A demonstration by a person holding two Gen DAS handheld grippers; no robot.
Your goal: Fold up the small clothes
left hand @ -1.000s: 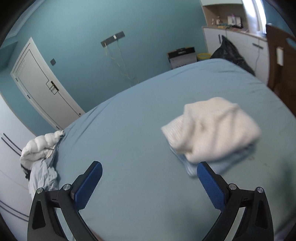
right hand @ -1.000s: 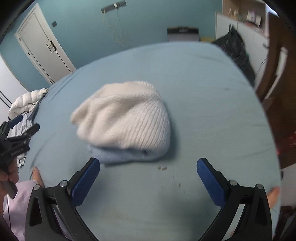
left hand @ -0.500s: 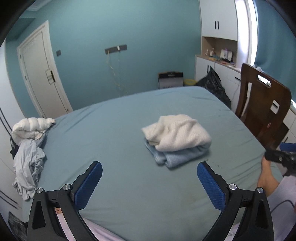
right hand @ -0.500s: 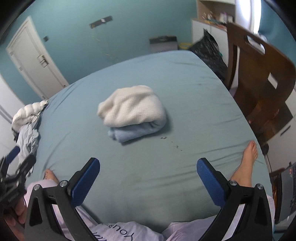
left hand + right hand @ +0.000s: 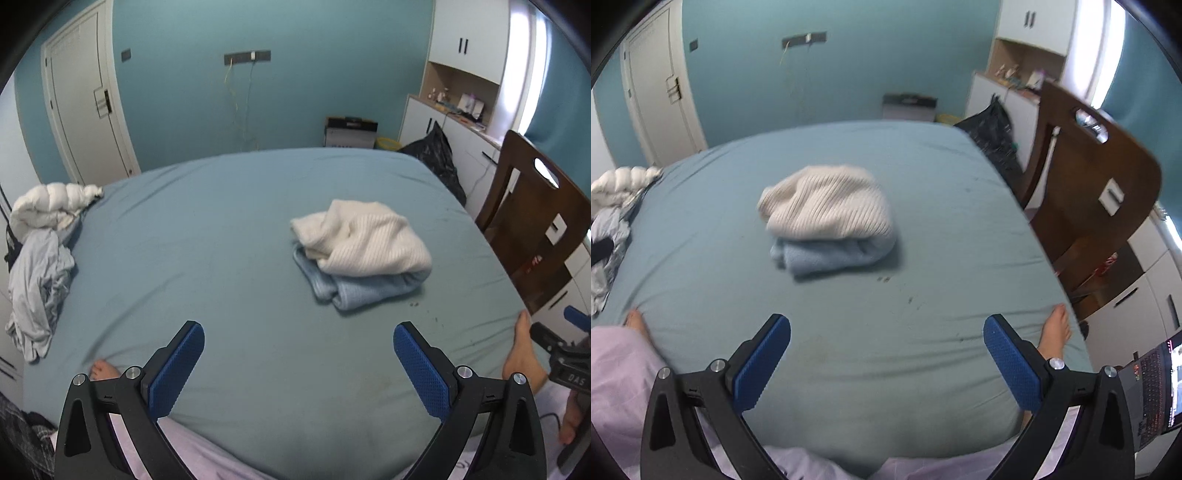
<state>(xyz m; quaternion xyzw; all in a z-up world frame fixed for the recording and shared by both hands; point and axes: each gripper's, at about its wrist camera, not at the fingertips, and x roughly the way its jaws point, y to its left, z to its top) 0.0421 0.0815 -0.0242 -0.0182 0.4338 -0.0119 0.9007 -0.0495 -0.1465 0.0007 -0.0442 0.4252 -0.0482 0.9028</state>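
Note:
A folded white knit garment [image 5: 364,238] [image 5: 827,205] lies on top of a folded light blue one [image 5: 354,290] [image 5: 827,254] in the middle of the bed [image 5: 221,240] [image 5: 942,240]. My left gripper [image 5: 298,356] hangs open above the near edge of the bed, well short of the stack, with nothing between its fingers. My right gripper [image 5: 886,349] is likewise open and empty, back from the stack. A heap of unfolded clothes, a pale blue-grey piece [image 5: 37,284] [image 5: 605,243] and a white puffy one [image 5: 51,205] [image 5: 620,182], sits at the bed's left edge.
A person's bare feet [image 5: 522,350] [image 5: 1056,328] and pink trouser legs [image 5: 617,369] rest at the near edge of the bed. A brown wooden chair [image 5: 535,221] [image 5: 1086,199] stands to the right, with a black bag [image 5: 436,158] and white cabinets behind it. A laptop [image 5: 1156,391] lies at the lower right.
Both grippers have drawn back and up from the folded stack, which now looks smaller and farther off. The stack itself has not moved.

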